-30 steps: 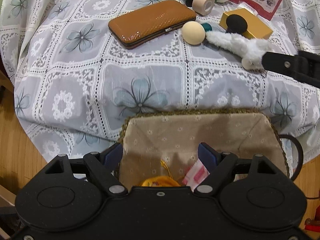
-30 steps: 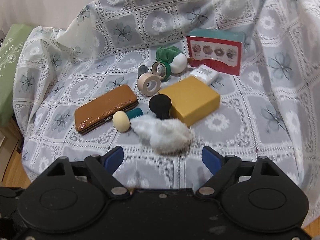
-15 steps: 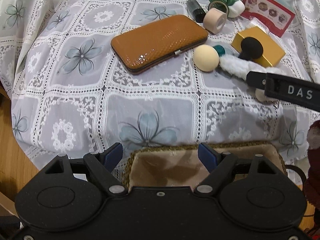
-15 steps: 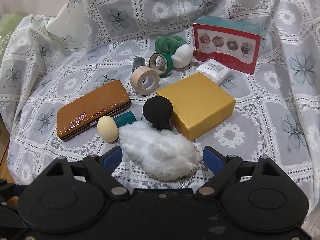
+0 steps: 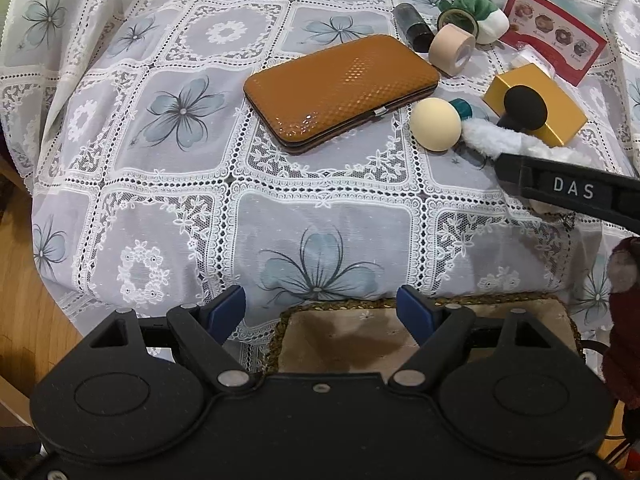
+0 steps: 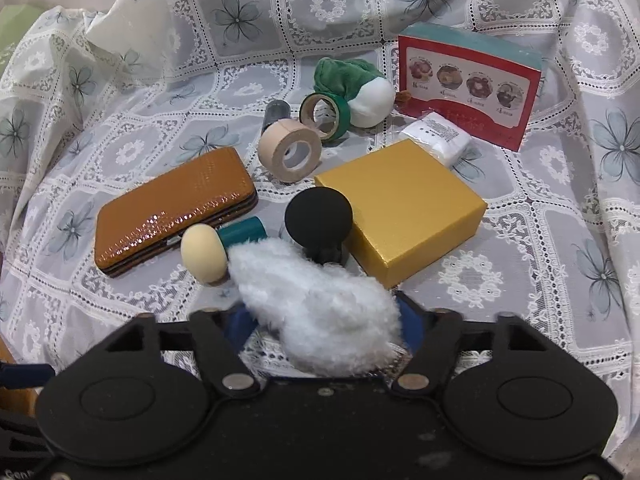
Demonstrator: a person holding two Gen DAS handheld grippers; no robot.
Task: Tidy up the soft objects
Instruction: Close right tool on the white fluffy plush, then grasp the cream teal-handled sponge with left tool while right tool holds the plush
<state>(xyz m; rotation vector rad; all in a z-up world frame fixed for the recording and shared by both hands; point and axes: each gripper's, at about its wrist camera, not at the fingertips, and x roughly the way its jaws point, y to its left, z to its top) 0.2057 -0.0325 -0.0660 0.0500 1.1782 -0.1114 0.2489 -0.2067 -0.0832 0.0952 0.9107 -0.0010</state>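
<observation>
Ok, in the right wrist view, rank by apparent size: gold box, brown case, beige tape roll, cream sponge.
1. gold box and brown case: look alike, too close to rank.
2. beige tape roll.
3. cream sponge, slightly smaller, though nearer the camera.

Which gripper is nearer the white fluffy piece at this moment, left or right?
Right. The right gripper has the white fluffy piece between its closing jaws. The left gripper hangs open over the basket at the table's near edge, well short of it.

Glossy, dimpled tan case [image 6: 176, 212]; matt gold cardboard box [image 6: 404, 208]; fluffy white plush [image 6: 320, 312]; lace tablecloth [image 6: 560, 240]; matt black sponge [image 6: 319, 218]; woven basket [image 5: 424, 332] lined with cloth.
</observation>
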